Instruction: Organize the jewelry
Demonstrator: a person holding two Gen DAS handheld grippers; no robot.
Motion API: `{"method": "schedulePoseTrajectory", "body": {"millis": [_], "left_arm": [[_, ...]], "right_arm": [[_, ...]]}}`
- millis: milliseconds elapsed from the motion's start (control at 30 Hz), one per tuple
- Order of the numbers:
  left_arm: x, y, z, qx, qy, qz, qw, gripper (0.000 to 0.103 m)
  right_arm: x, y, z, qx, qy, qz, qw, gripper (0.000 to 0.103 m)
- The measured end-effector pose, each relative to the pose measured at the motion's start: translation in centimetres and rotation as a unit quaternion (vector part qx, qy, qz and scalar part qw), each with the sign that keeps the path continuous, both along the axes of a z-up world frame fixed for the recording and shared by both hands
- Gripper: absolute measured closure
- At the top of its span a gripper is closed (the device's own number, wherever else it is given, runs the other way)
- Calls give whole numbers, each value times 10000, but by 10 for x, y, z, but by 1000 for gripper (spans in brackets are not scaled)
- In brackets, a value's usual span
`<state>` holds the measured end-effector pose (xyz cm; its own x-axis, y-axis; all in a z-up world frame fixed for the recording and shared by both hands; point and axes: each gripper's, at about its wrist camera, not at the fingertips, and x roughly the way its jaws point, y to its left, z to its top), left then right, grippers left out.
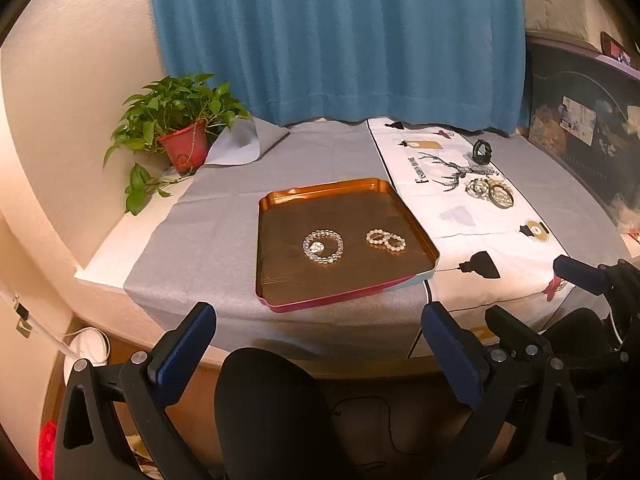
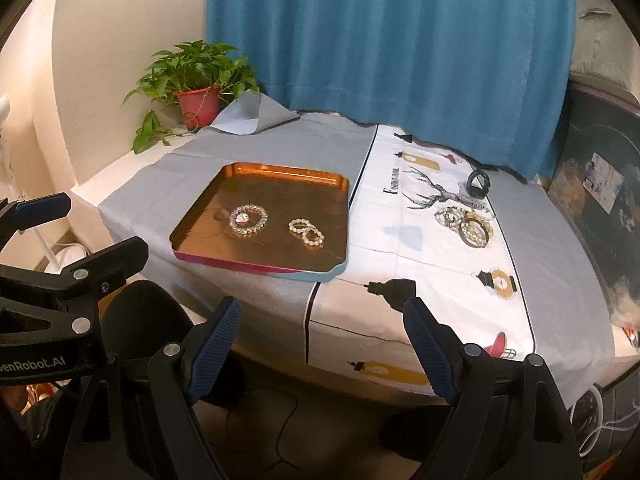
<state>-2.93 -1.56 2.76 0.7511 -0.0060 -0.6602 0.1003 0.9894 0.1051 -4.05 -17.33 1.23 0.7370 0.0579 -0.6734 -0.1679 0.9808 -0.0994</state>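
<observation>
Blue curtain [image 1: 340, 40] hangs behind a table [image 1: 208, 232] covered with grey cloth and a white printed cloth [image 1: 452, 216] bearing a deer drawing. Ahead of the left hand-held gripper [image 1: 320, 312], whose jaws stand wide apart with nothing between them, lies a copper-coloured tray [image 1: 280, 216], its long axis running away from the gripper toward the curtain. On the tray floor rest a large clear-bead bracelet [image 1: 323, 247], lying flat as a ring, and just to its right a smaller pair of bead rings [image 1: 385, 239] touching each other, their pair lined up slantwise across the tray. Further ahead and right, on the white cloth, sits a pile of bracelets and bangles [image 1: 490, 193], with a dark ring-shaped item [image 1: 482, 152] standing upright beyond it. The right hand-held gripper [image 2: 322, 316] hovers short of the table edge, jaws apart and empty; the tray is ahead and left of it, the pile ahead and right. A potted plant [image 1: 176, 132] stands in the far left corner.
</observation>
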Motion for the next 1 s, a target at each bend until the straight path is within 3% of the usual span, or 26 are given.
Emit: {"method": "schedulePoseTrajectory", "body": {"millis": [600, 1000], "left_arm": [[20, -16, -22, 93, 382, -133, 9991, 1], [55, -43, -26, 80, 596, -328, 9977, 1]], "right_arm": [[17, -25, -23, 137, 292, -238, 9992, 19], [40, -90, -35, 501, 372, -969, 9933, 19]]}}
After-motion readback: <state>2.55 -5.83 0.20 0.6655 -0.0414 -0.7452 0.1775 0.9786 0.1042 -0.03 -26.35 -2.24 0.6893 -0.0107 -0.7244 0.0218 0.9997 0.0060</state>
